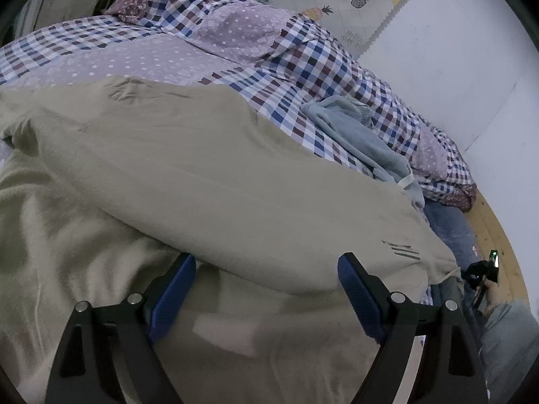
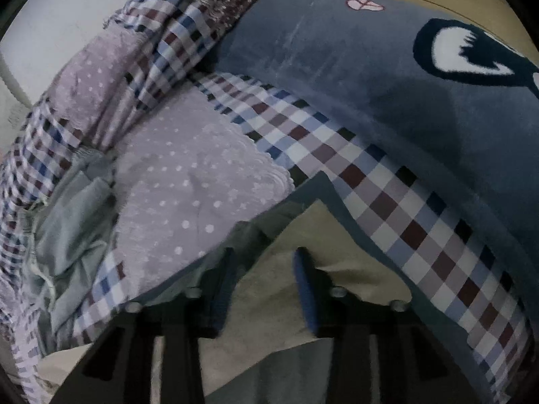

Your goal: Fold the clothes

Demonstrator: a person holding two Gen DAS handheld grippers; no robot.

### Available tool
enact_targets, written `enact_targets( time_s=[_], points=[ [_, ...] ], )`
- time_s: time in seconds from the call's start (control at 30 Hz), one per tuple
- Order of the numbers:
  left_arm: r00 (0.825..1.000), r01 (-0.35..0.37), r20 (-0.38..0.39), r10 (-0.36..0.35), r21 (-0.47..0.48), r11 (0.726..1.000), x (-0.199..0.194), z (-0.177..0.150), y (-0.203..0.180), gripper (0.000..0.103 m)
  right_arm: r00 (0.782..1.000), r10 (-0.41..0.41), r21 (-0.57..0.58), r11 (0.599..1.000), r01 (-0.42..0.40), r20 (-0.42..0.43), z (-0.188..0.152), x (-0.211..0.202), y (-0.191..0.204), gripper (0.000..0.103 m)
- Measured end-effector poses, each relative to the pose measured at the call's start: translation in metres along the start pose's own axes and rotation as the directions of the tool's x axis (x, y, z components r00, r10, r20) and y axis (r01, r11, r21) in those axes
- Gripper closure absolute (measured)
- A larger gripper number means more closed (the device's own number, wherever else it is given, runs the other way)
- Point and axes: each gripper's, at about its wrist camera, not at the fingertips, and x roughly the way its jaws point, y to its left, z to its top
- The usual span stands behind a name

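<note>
A large beige garment (image 1: 202, 168) lies spread and partly folded over on the bed, with a thick fold running across the left wrist view. My left gripper (image 1: 266, 269) hovers low over it, jaws wide open, and its blue pads (image 1: 175, 289) sit on either side of the fold without pressing. In the right wrist view, my right gripper (image 2: 266, 269) is blurred and shut on an edge of the beige garment (image 2: 269, 309), which bunches between its fingers. At the left wrist view's right edge a hand in a grey sleeve (image 1: 505, 323) holds a dark device.
A checked and dotted purple quilt (image 1: 303, 67) covers the bed. A crumpled pale blue garment (image 1: 353, 128) lies on it beyond the beige one. A blue plush blanket (image 2: 370, 67) with a cartoon eye lies to the right. A white wall (image 1: 454, 67) and wooden bed edge (image 1: 498, 235) border the bed.
</note>
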Motion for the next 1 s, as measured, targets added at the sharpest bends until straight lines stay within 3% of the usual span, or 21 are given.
enact_targets(
  time_s=[0.27,0.53,0.77,1.0],
  points=[
    [0.999,0.034,0.003,-0.034,-0.037,0.999,-0.004,0.002,0.004,0.015,0.988,0.097,-0.017,0.995,-0.096,0.119,-0.023,-0.043,-0.026,0.103],
    [0.999,0.047,0.008,-0.047,-0.059,0.997,-0.006,0.002,0.004,0.015,0.987,0.122,0.004,0.992,-0.123,0.105,-0.038,-0.062,-0.048,0.103],
    [0.997,0.075,0.01,-0.074,-0.084,0.994,-0.01,0.002,0.005,0.015,0.983,0.165,0.12,0.977,-0.174,0.086,-0.084,-0.082,-0.1,0.103],
    [0.997,0.08,0.008,-0.079,-0.082,0.993,-0.01,0.0,0.002,0.015,0.991,0.126,0.212,0.969,-0.131,0.034,-0.108,-0.077,-0.133,0.099]
  ],
)
